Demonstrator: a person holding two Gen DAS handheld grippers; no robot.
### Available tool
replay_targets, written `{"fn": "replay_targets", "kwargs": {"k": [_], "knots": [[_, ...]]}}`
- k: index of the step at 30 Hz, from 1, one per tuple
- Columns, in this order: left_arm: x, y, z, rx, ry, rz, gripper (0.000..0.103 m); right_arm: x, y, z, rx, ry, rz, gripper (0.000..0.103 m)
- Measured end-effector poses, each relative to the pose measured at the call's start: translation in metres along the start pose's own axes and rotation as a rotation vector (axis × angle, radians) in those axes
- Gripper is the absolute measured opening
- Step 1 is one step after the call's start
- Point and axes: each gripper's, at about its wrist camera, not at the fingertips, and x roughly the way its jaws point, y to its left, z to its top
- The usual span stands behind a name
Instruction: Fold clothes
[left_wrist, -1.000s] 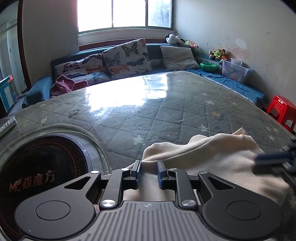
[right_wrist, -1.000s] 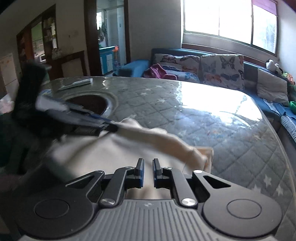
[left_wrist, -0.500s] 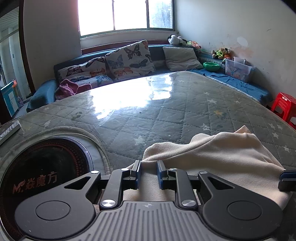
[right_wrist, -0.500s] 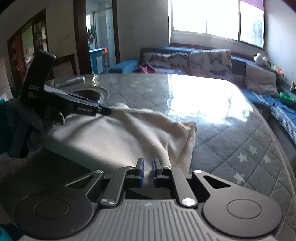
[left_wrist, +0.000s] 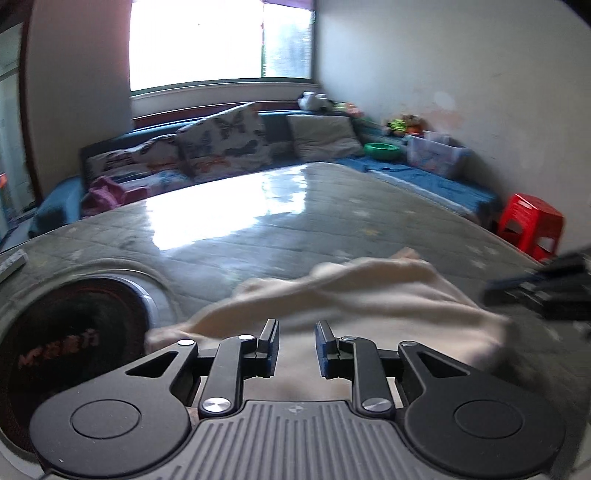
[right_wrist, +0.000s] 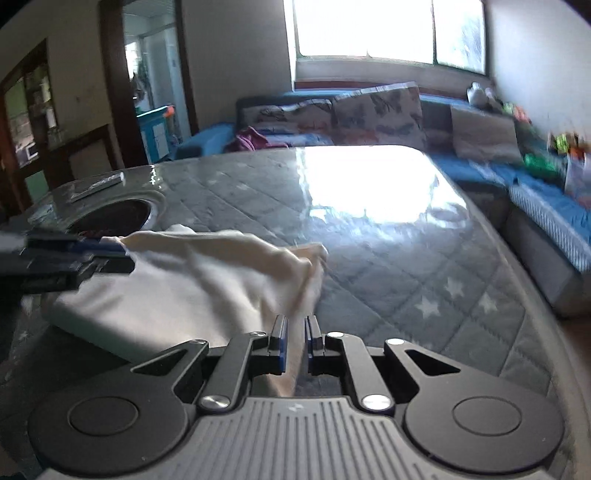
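On the quilted table (right_wrist: 424, 280), near its front edge and beside the round dark inset (left_wrist: 70, 332), lies the cream garment (left_wrist: 351, 295). The left gripper (left_wrist: 295, 347) is opening, cloth under its parted jaws, though blur hides whether its pads touch it. The right gripper (right_wrist: 294, 345) is clamped on a fold of the garment's right edge.

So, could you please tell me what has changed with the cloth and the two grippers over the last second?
The left gripper has let its jaws part and they are opening, with the cream cloth loose between them. The cloth's far edge has lifted and bunched toward the middle. The right gripper stays shut on the cloth's corner. The cloth is still on the quilted table, and the round stove is unchanged.
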Motion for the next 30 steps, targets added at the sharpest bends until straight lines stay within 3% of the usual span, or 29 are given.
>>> {"fn": "replay_targets", "kwargs": {"k": [6, 9, 19, 30], "knots": [[-0.005, -0.017, -0.013, -0.016, 0.019, -0.038, 0.024, 0.009, -0.005, 0.004, 0.053, 0.014, 0.070, 0.008], [-0.007, -0.020, -0.021, -0.032, 0.026, -0.037, 0.032, 0.023, -0.007, 0.005, 0.078, 0.031, 0.082, 0.009], [-0.021, 0.025, -0.023, -0.157, 0.018, 0.059, 0.031, 0.036, 0.000, 0.006, 0.043, 0.041, 0.062, 0.009], [-0.029, 0.046, -0.023, -0.210, -0.011, 0.080, 0.028, 0.036, 0.006, 0.008, -0.005, 0.045, 0.034, 0.010]]}}
